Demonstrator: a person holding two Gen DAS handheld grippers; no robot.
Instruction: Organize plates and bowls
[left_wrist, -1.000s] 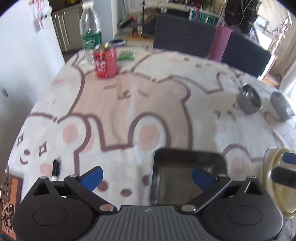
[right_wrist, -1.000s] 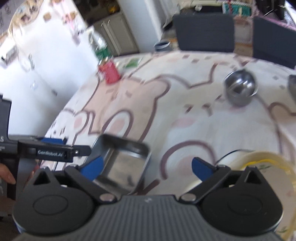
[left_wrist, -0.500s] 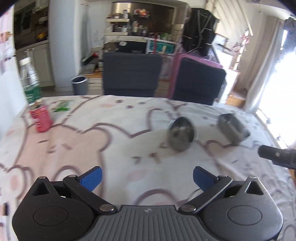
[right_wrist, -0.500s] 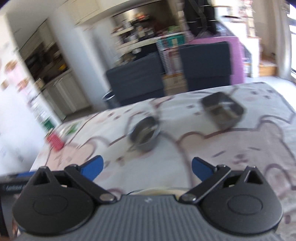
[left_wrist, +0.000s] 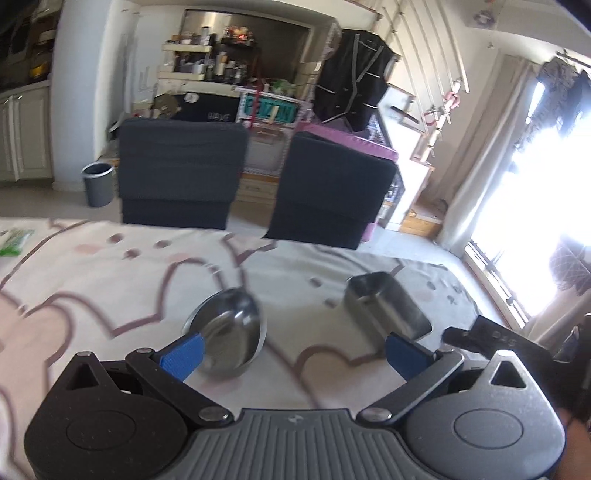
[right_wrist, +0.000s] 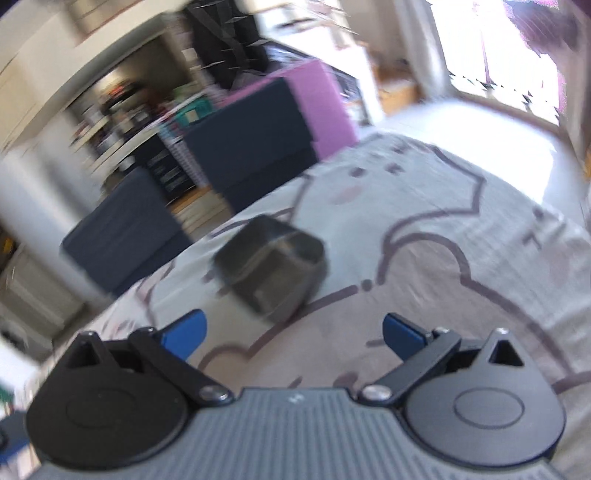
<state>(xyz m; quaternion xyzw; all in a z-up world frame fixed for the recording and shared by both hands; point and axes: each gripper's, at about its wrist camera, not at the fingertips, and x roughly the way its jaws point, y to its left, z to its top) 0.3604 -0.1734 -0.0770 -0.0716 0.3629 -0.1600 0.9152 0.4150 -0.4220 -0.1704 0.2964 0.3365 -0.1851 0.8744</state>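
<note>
A round steel bowl (left_wrist: 231, 332) sits on the bear-print tablecloth (left_wrist: 110, 280), just ahead of my left gripper (left_wrist: 293, 352), close to its left blue fingertip. A square steel dish (left_wrist: 386, 310) stands to the right of it, near the right fingertip. The left gripper is open and empty. In the blurred right wrist view the same square steel dish (right_wrist: 271, 264) lies a little ahead and left of centre of my right gripper (right_wrist: 293, 336), which is open and empty. Part of the right gripper (left_wrist: 491, 338) shows at the right edge of the left wrist view.
Two dark chairs (left_wrist: 181, 173) stand at the table's far side, with a pink box (left_wrist: 354, 142) behind them. A grey bin (left_wrist: 96, 183) stands on the floor at the left. A green packet (left_wrist: 13, 242) lies at the table's left edge. A bright window is at the right.
Both grippers have swung from the near tray and plate towards the far right of the table. The round bowl and square dish are much closer now. Both grippers stay open.
</note>
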